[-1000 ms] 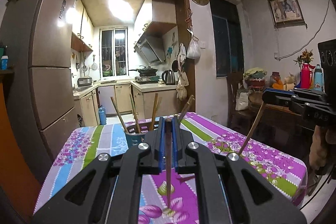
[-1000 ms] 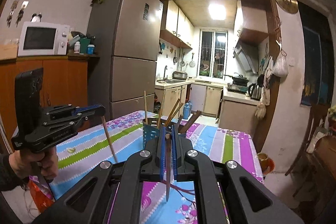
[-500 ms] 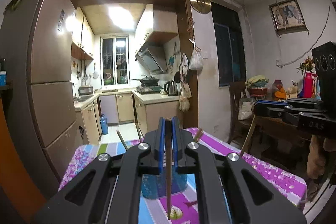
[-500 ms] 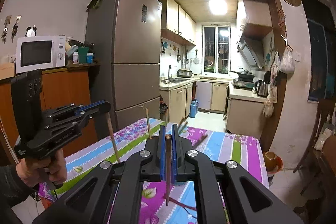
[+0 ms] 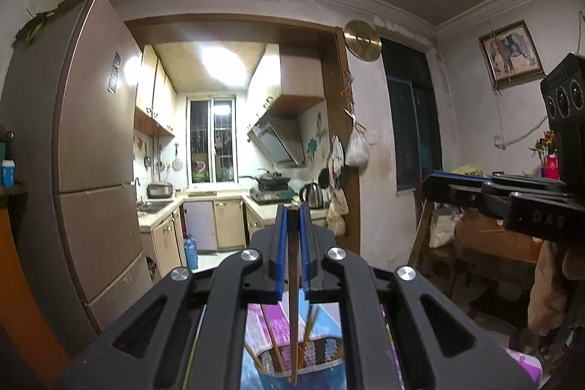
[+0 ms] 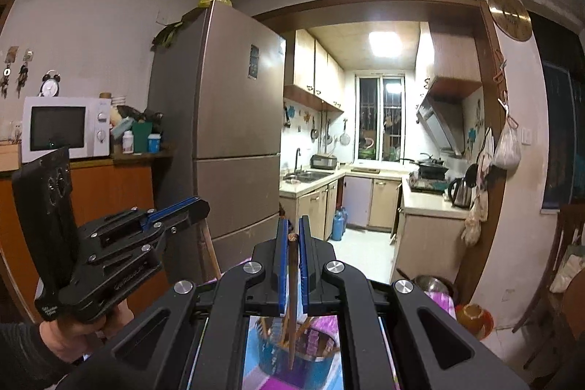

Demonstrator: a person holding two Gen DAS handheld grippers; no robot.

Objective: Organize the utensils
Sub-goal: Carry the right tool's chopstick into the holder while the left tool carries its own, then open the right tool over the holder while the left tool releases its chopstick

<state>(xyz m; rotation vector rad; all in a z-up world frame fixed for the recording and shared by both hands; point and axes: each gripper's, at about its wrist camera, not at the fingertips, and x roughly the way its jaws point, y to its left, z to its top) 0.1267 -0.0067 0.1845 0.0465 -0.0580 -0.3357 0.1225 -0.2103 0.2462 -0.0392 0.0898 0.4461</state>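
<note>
My left gripper [image 5: 292, 218] is shut on a brown wooden chopstick [image 5: 293, 309] that hangs point down over a blue utensil holder [image 5: 292, 366] with several chopsticks in it. My right gripper [image 6: 291, 233] is shut on another wooden chopstick [image 6: 291, 298], also hanging point down over the same blue holder [image 6: 296, 359]. The right gripper also shows at the right of the left wrist view [image 5: 438, 185]. The left gripper shows at the left of the right wrist view [image 6: 197, 207], with its chopstick [image 6: 210, 251] below it.
The holder stands on a table with a purple and blue flowered cloth [image 6: 442, 298]. A tall brown fridge [image 6: 234, 148] stands beyond the table. The kitchen doorway [image 5: 234, 170] is straight ahead. A wooden chair and side table [image 5: 486, 243] stand at the right.
Both grippers have risen and come over the blue holder, each still holding its chopstick. The table has dropped almost out of view and the holder now lies under the chopstick tips.
</note>
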